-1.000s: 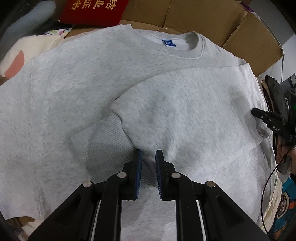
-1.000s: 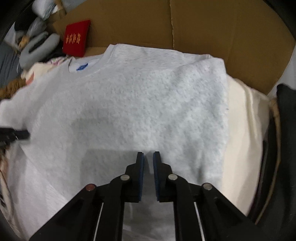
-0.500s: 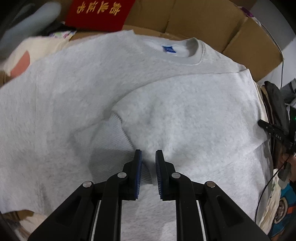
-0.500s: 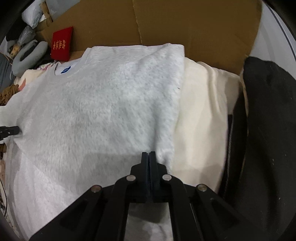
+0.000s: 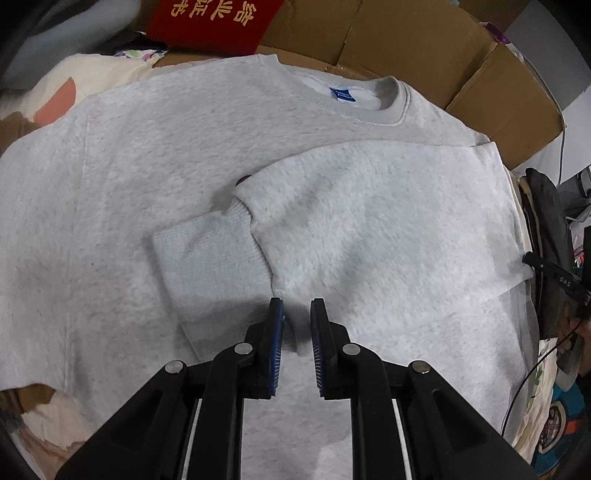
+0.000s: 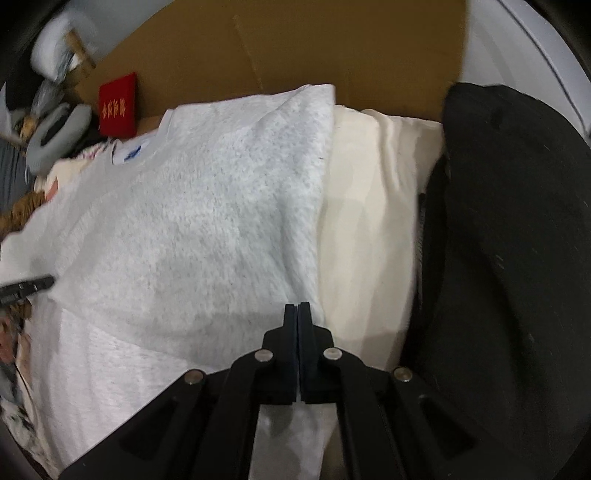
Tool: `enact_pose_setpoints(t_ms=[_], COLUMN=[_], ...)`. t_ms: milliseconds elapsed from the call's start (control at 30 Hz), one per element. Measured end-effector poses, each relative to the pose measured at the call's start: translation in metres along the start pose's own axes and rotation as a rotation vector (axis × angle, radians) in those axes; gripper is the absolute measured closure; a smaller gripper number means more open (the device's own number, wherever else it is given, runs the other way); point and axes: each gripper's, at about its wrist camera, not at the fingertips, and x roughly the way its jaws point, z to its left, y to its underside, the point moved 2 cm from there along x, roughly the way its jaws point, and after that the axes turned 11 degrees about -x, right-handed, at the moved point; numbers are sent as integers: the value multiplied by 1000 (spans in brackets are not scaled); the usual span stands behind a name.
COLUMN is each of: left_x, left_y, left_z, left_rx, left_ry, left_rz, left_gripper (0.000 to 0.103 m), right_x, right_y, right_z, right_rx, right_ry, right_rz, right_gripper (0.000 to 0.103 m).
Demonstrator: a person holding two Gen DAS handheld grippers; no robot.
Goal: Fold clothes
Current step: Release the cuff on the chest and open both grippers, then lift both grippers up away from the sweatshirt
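A light grey sweatshirt [image 5: 129,177] lies flat with its collar and blue label [image 5: 341,94] at the far side. Its right sleeve [image 5: 369,221] is folded across the chest, the ribbed cuff [image 5: 210,258] lying free. My left gripper [image 5: 297,314] hovers just past the cuff, jaws a narrow gap apart with nothing between them. In the right wrist view my right gripper [image 6: 298,308] is shut, pads touching and empty, above the sweatshirt's [image 6: 203,221] folded right edge. Its tip [image 5: 546,273] shows at the left wrist view's right edge.
A cream garment [image 6: 362,221] lies under the sweatshirt, with a black garment [image 6: 498,240] to its right. Cardboard boxes [image 5: 406,48] stand behind. A red booklet [image 5: 210,18] leans at the far left, beside a patterned cloth [image 5: 55,99].
My right gripper closed fully and slid right, from over the folded sleeve to the sweatshirt's right edge. The left gripper barely moved; the cuff now lies free ahead of it.
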Motion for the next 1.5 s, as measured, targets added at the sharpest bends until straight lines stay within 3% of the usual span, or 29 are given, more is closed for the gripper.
enact_pose_setpoints(t_ms=[233, 467, 600, 700, 833, 967, 1033, 1100, 1300, 1367, 1500], left_x=[19, 12, -5, -18, -45, -73, -90, -106, -161, -182, -221], left_y=[2, -1, -2, -4, -6, -6, -6, -7, -7, -5, -3], left_z=[3, 2, 11, 19, 27, 32, 35, 36, 36, 37, 36], left_rx=[2, -34, -88, -144, -185, -175, -168, -175, -192, -193, -192], left_ry=[-13, -13, 7, 18, 25, 10, -1, -10, -11, -17, -30], left_rz=[32, 23, 19, 27, 17, 34, 36, 26, 15, 8, -5], left_gripper=[89, 89, 89, 89, 89, 89, 81, 41, 41, 41, 41], right_x=[-16, 7, 0, -17, -38, -58, -74, -91, -151, -178, -222], right_y=[14, 28, 21, 13, 9, 7, 8, 7, -6, -10, -15], right_z=[8, 19, 25, 31, 37, 39, 39, 39, 49, 53, 58], right_rx=[51, 27, 12, 24, 24, 44, 52, 61, 35, 26, 20], right_ry=[-44, 5, 44, 27, 8, 4, 5, -1, 3, -7, -12], right_rz=[-44, 28, 63, 63, 66, 75, 78, 87, 84, 66, 51], right_gripper=[102, 103, 103, 100, 91, 67, 66, 65, 56, 47, 45])
